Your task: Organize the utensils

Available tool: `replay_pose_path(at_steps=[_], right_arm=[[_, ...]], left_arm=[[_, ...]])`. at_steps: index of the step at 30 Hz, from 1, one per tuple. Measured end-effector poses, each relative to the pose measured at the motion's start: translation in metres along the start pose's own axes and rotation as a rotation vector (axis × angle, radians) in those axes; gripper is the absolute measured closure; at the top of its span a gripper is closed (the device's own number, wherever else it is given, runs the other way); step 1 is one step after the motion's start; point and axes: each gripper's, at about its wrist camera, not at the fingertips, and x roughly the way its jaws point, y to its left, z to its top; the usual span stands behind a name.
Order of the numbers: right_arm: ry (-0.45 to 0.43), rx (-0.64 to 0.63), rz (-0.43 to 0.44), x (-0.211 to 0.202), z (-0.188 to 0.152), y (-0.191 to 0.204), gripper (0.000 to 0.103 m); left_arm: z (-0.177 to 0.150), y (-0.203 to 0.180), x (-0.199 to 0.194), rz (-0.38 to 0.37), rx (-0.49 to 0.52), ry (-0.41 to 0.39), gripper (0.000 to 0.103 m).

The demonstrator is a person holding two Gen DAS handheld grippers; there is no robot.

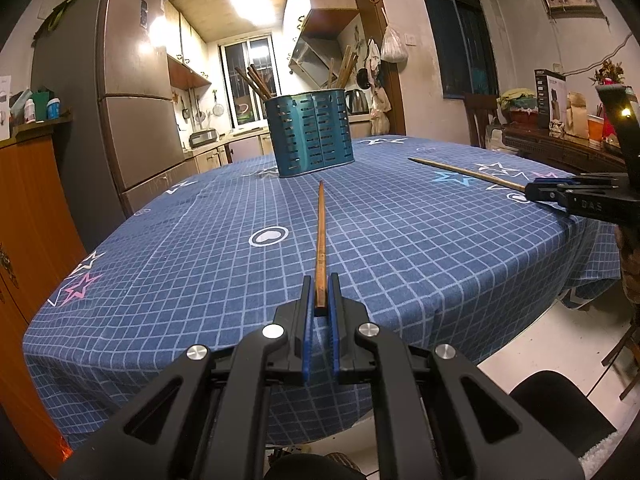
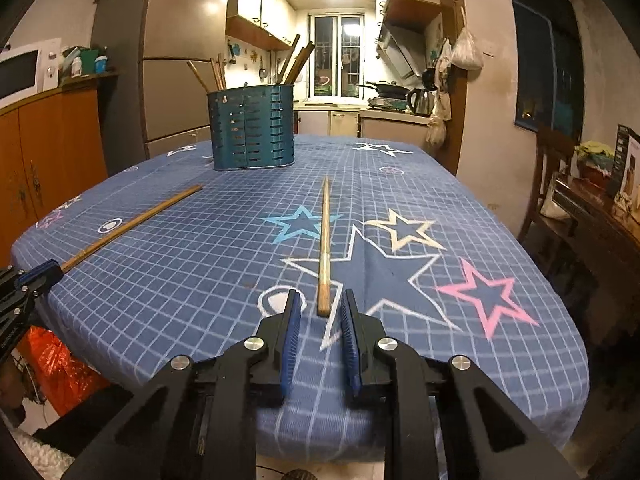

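A teal slotted utensil holder (image 1: 311,132) stands on the blue checked tablecloth (image 1: 200,248), with several chopsticks in it; it also shows in the right wrist view (image 2: 252,126). My left gripper (image 1: 320,280) is shut on the near end of a brown chopstick (image 1: 320,240), which points toward the holder. The same chopstick (image 2: 132,224) and the left gripper (image 2: 40,274) show at the left of the right wrist view. My right gripper (image 2: 318,300) is open around the near end of a lighter chopstick (image 2: 325,240) lying on the cloth. That chopstick (image 1: 464,170) and the right gripper (image 1: 536,192) show in the left wrist view.
The tablecloth (image 2: 440,200) has printed stars. A fridge (image 1: 132,92) and an orange cabinet (image 1: 28,216) stand left of the table. A dark sideboard (image 1: 560,144) with boxes and a chair (image 2: 548,176) stand to the right. The kitchen counter lies behind.
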Motion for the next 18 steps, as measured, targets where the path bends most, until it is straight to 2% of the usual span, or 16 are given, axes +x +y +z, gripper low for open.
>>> replay_pose_path(at_steps=[4,8,18], right_arm=[[-0.005,0.001,0.011,0.002,0.0,-0.003,0.08],[-0.012,-0.003,0.025,0.002,-0.001,0.001,0.094],[-0.002,0.132,0.024,-0.016,-0.005,0.0,0.095]], left_arm=[[0.0,0.0,0.0,0.0,0.0,0.0,0.098],[0.001,-0.001,0.0,-0.001,-0.004,-0.001,0.098],[0.002,0.004,-0.002,-0.027,-0.014,0.009,0.098]])
